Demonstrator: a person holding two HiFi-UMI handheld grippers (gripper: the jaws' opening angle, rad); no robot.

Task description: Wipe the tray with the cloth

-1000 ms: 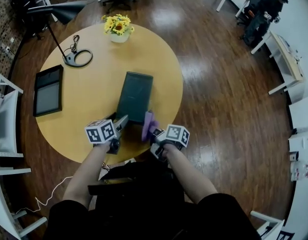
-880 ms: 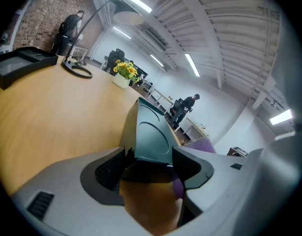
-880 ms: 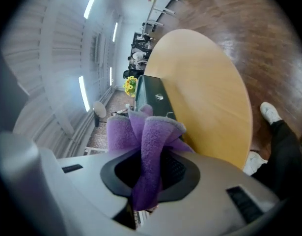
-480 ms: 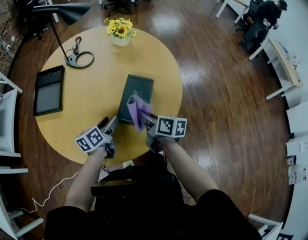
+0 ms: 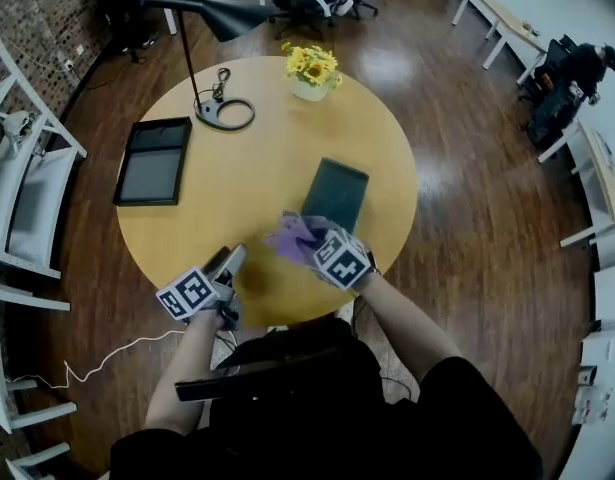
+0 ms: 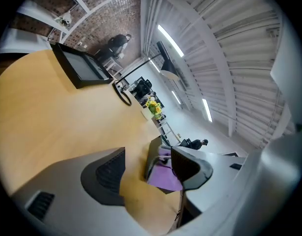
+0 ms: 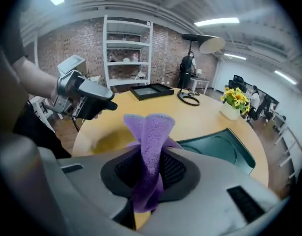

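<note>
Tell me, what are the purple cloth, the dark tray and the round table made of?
The purple cloth: soft fabric, probably microfibre; its surface is fuzzy and it folds limply. The dark green tray: likely moulded plastic; smooth, slight sheen, rounded raised rim. The round table: wood or wood-look laminate, smooth yellowish top with soft reflections; which one, I cannot tell.

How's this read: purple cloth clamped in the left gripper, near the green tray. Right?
No, wrong side. The purple cloth is clamped in the right gripper, near the green tray; the right gripper view shows it pinched between the pads.
</note>
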